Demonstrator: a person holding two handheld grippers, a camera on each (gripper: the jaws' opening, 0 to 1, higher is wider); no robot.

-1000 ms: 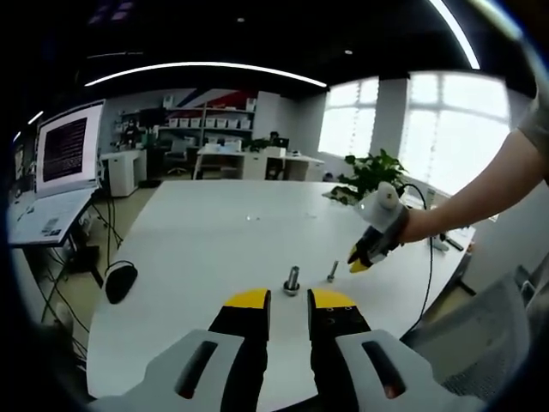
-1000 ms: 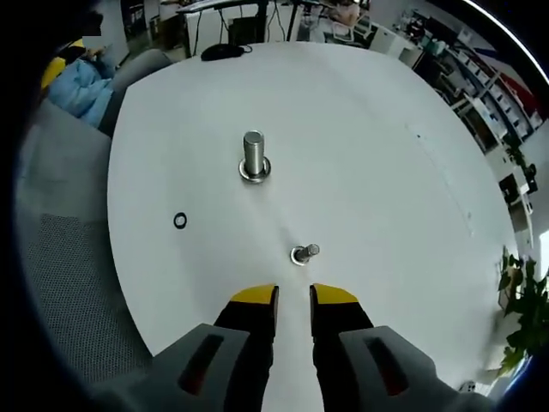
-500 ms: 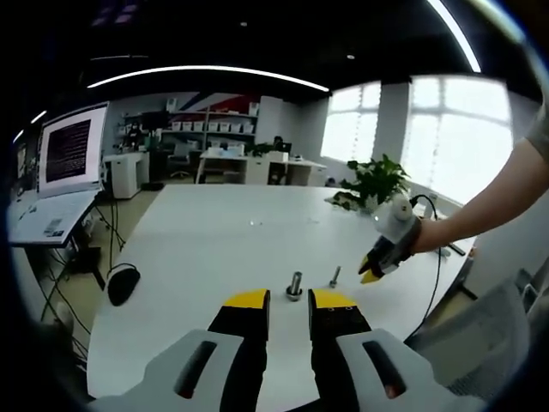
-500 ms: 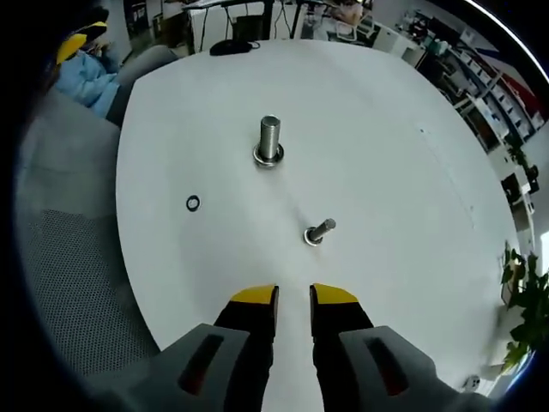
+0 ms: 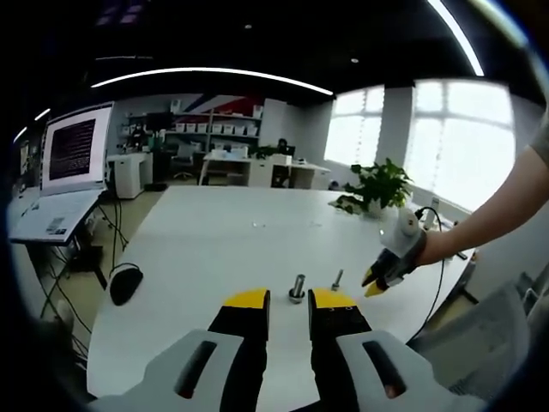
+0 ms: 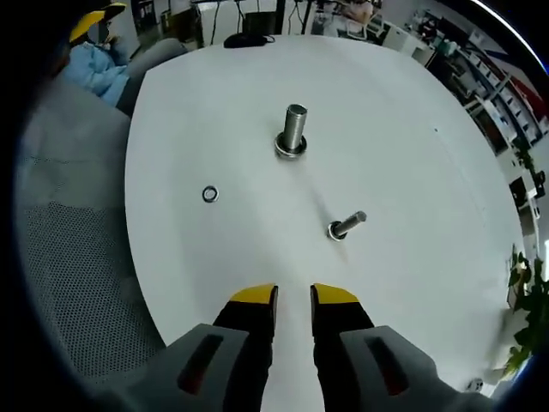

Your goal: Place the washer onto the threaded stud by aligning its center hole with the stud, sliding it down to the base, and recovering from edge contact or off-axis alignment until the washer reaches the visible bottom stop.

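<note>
- The table (image 6: 403,129) has a smooth, matt white top that shows only soft reflections.
- The large stud (image 6: 293,130) looks like bright bare metal, its shaft ridged with thread and its base ring shiny.
- The small stud (image 6: 346,227) is the same silvery metal, glossy at the tip.
- The washer (image 6: 210,194) is a thin ring with a dark metallic look.
- The right gripper (image 6: 294,297) has matt black jaws capped in glossy yellow plastic, on a smooth grey plastic body.
- The left gripper (image 5: 289,299) has the same finish.
- The chair (image 6: 73,257) beside the table is covered in rough grey mesh cloth.
</note>
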